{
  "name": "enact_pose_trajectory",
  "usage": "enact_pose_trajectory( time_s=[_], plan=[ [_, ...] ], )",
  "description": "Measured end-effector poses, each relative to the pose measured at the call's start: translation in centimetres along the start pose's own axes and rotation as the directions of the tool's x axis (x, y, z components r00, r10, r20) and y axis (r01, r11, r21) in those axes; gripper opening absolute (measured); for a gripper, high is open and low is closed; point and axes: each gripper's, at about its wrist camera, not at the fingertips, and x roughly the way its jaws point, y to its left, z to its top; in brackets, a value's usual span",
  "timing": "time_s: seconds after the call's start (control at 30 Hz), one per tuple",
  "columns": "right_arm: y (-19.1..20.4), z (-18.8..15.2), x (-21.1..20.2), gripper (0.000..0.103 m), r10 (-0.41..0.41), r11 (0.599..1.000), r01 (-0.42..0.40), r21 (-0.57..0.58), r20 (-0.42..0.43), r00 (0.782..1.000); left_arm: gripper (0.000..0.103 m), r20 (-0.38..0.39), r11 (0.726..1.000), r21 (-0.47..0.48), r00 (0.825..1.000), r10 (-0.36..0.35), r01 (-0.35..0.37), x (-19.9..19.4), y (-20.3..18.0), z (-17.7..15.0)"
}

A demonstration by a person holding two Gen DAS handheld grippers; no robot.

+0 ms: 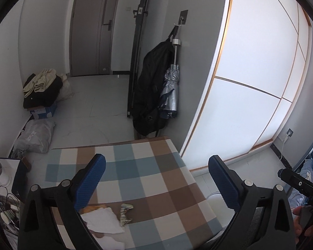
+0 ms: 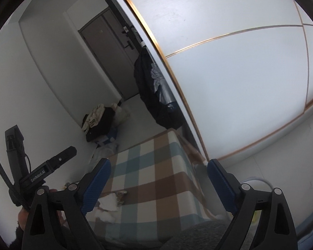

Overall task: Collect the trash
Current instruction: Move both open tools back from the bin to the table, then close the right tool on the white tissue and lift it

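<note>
A checked table [image 1: 148, 166] carries trash near its front left: crumpled white tissues [image 1: 103, 219], a yellow scrap [image 1: 92, 208] and a crumpled printed wrapper [image 1: 125, 213]. My left gripper [image 1: 156, 179] is open and empty, held above the table with the trash beside its left finger. My right gripper [image 2: 158, 181] is open and empty above the same table [image 2: 154, 179]; the tissues [image 2: 108, 204] and wrapper [image 2: 121, 195] lie near its left finger. A white bin rim [image 1: 216, 198] shows right of the table.
A white wardrobe [image 1: 250, 73] stands on the right. A black bag and silver umbrella [image 1: 169, 89] hang on the grey wall behind the table. Clothes on a box [image 1: 41, 89] and a grey bag [image 1: 35, 135] sit on the floor left. A side table with cables [image 1: 4, 187] is at left.
</note>
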Motion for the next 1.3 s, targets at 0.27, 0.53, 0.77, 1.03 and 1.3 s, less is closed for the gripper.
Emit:
enact_pose_trajectory(
  time_s=[0.27, 0.53, 0.77, 1.03, 1.3],
  plan=[
    [5.7, -1.9, 4.5, 0.095, 0.038, 0.995, -0.046, -0.092, -0.091, 0.995, 0.098, 0.013, 0.989, -0.113, 0.995, 0.094, -0.092, -0.6, 7.6, -0.8],
    [9.9, -5.6, 11.8, 0.094, 0.084, 0.984, -0.129, -0.12, -0.32, 0.944, 0.098, -0.043, 0.952, -0.259, 0.987, 0.157, -0.163, 0.4, 14.2, -3.1],
    [13.7, -8.5, 17.4, 0.088, 0.1, 0.972, -0.183, -0.144, -0.45, 0.888, 0.098, -0.068, 0.941, -0.254, 0.974, 0.215, -0.225, 0.0, 16.2, -3.5],
    [18.6, -11.6, 21.6, 0.08, 0.002, 0.872, -0.254, -0.418, -0.516, 0.857, 0.098, -0.094, 0.915, -0.347, 0.978, 0.187, -0.208, -0.8, 19.5, -4.0],
    [20.3, -14.2, 25.1, 0.08, -0.096, 0.792, -0.292, -0.537, -0.581, 0.808, 0.098, -0.114, 0.878, -0.431, 0.978, 0.174, -0.207, -1.1, 22.0, -4.4]
  ],
)
